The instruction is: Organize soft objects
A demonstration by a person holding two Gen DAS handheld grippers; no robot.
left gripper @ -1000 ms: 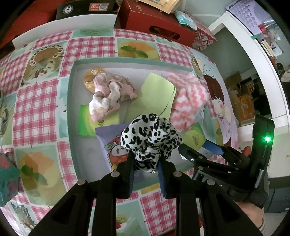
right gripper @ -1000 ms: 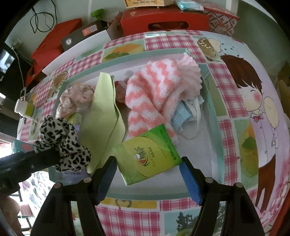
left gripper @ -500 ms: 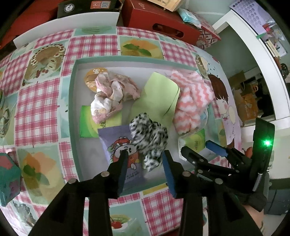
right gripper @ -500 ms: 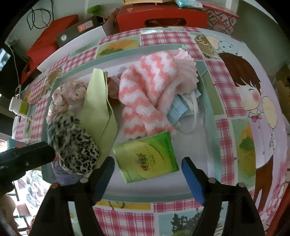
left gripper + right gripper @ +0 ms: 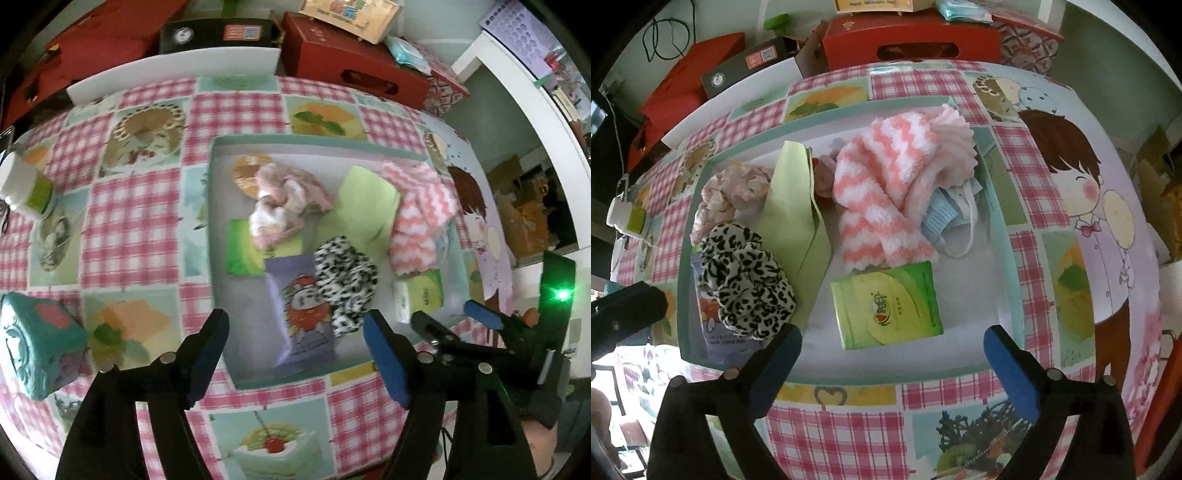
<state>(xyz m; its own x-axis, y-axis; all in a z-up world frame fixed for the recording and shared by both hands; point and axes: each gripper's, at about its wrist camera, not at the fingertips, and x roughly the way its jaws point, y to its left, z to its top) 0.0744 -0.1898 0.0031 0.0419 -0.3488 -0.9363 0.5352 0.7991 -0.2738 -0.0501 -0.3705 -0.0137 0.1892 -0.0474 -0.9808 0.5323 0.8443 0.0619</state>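
Note:
A teal-rimmed tray [image 5: 211, 206] [image 5: 997, 177] on the table holds the soft things. A leopard-print scrunchie [image 5: 345, 284] [image 5: 748, 284] lies on a purple tissue pack [image 5: 295, 314]. Beside it lie a folded light-green cloth [image 5: 364, 206] [image 5: 794, 218], a pink-and-white fuzzy sock [image 5: 421, 221] [image 5: 886, 192], a pale pink floral scrunchie [image 5: 284, 206] [image 5: 727, 195], a blue face mask [image 5: 942, 218] and a green tissue pack [image 5: 886, 306] [image 5: 421, 295]. My left gripper [image 5: 295, 354] is open and empty above the tray's near edge. My right gripper [image 5: 892, 369] is open and empty, just short of the green pack.
Red boxes [image 5: 908, 40] and a black box [image 5: 218, 35] stand behind the table's far edge. A teal printed box [image 5: 33, 343] sits at the left edge. A white-and-green cup [image 5: 26, 184] stands far left. A second green pack [image 5: 251, 251] lies in the tray.
My left gripper let go of the leopard scrunchie, which now lies on the purple pack, then opened wide and pulled back. My right gripper also drew back a little.

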